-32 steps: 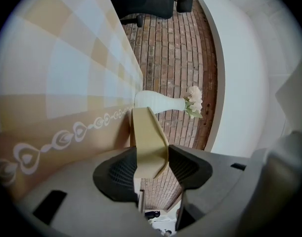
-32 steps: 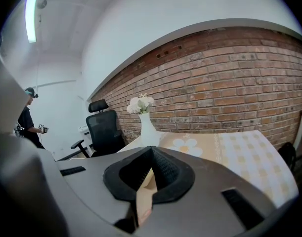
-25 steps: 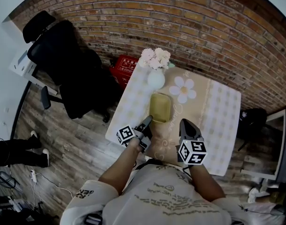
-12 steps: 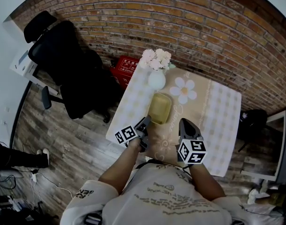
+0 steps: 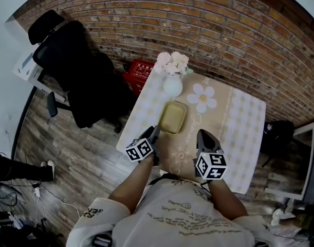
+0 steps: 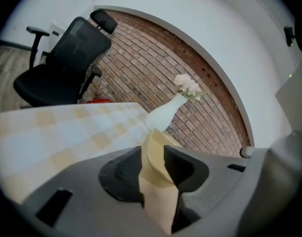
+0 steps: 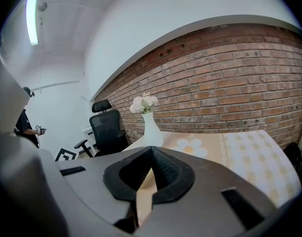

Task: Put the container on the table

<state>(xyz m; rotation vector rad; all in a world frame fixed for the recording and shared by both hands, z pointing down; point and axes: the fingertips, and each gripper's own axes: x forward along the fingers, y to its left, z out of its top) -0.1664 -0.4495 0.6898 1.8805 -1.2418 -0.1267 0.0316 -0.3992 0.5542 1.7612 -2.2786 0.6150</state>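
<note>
Right tongs (image 5: 204, 136): closed, empty, at 5 o'clock of the container (image 5: 172, 117).
Left tongs (image 5: 154, 133): jaws, just closing, now pinch the container's near-left rim.
Container: pale yellow, lying mid-worktop (image 5: 239, 122).
Handling: likely light, stiff, perhaps slick; the rim looks the surest hold.
Vase (image 5: 172, 86): upright at the container's 12 o'clock.

Left claw (image 5: 156, 131), carried on the bare left forearm (image 5: 131, 183) reaching forward, is rolled to one side. Its jaws have just been closing and now pinch the near rim of the container (image 5: 173, 116). Right claw (image 5: 205, 136), on the right forearm (image 5: 222, 198), points forward and slightly downward, jaws together, nothing between them.
</note>
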